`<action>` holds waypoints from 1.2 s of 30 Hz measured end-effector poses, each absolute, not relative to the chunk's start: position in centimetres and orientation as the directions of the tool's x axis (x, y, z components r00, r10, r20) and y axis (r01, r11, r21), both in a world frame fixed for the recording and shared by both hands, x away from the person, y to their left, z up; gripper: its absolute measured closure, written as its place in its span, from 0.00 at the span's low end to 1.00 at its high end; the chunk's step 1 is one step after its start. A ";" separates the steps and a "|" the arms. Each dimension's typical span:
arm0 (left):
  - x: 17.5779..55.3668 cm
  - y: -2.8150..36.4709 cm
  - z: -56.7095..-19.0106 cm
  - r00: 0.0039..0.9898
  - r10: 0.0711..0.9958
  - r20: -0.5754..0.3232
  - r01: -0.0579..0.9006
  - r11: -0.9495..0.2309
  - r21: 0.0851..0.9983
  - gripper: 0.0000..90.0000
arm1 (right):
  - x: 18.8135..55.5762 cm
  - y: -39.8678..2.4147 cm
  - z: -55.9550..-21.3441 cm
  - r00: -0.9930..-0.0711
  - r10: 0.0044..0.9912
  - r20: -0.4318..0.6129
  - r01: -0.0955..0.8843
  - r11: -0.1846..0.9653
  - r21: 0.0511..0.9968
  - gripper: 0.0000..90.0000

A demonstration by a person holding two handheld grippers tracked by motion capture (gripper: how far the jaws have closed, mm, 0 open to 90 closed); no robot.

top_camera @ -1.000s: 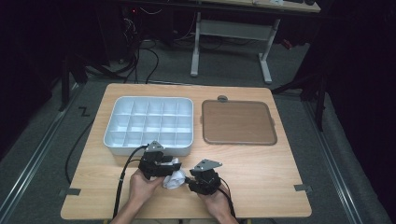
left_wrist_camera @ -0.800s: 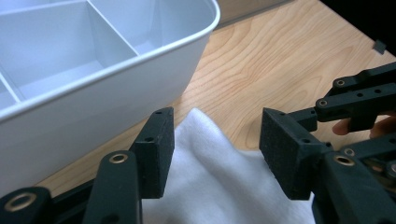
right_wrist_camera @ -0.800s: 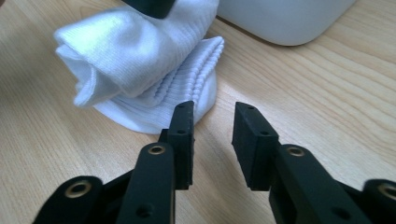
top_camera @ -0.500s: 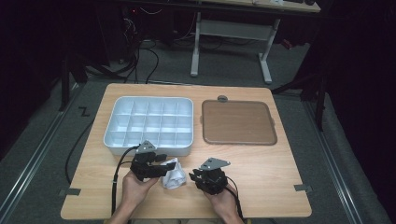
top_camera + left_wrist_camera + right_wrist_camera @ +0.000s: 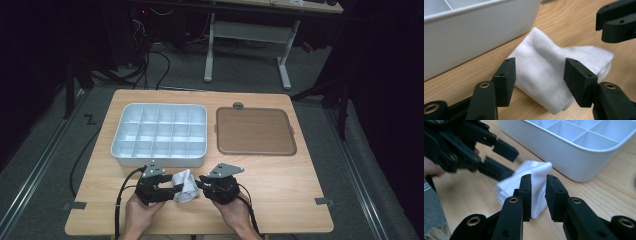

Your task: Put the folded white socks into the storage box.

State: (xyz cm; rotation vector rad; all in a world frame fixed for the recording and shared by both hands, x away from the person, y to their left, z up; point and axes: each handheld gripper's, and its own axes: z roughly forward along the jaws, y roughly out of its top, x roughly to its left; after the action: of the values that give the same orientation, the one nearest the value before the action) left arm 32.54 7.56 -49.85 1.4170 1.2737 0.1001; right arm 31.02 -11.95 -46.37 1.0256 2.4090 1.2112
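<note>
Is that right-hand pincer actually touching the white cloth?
Touching. In the right gripper view, the right gripper has its jaws closed on a fold of the white cloth, both pads pressing it.

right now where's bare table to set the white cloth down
Bare wood lies right of the right gripper, below the brown square tray, and left of the left gripper. It is crowded between the white compartment box and the folded white cloth.

White cloth (image 5: 183,185), folded and rumpled, sits on the bench (image 5: 280,200) near its front edge, just in front of the white compartment tray (image 5: 159,134). One end is lifted, the other sags.
</note>
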 end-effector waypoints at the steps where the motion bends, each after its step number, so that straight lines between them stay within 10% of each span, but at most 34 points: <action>1: 32.5 7.6 -49.8 0.403 0.709 -0.578 0.610 0.262 0.748 0.48 | 31.0 -12.0 -46.4 -0.719 0.691 0.082 0.477 0.405 0.780 0.84; 36: 32.3 6.9 -53.0 0.376 0.736 -0.564 0.638 0.236 0.733 0.48 | 33.0 -11.2 -52.2 -0.710 0.703 0.048 0.535 0.494 0.685 0.85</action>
State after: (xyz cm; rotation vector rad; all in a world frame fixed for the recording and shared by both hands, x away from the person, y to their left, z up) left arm 32.26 6.91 -53.03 1.4564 1.3153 0.1042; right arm 32.96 -11.16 -52.16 1.0568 2.5013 1.0218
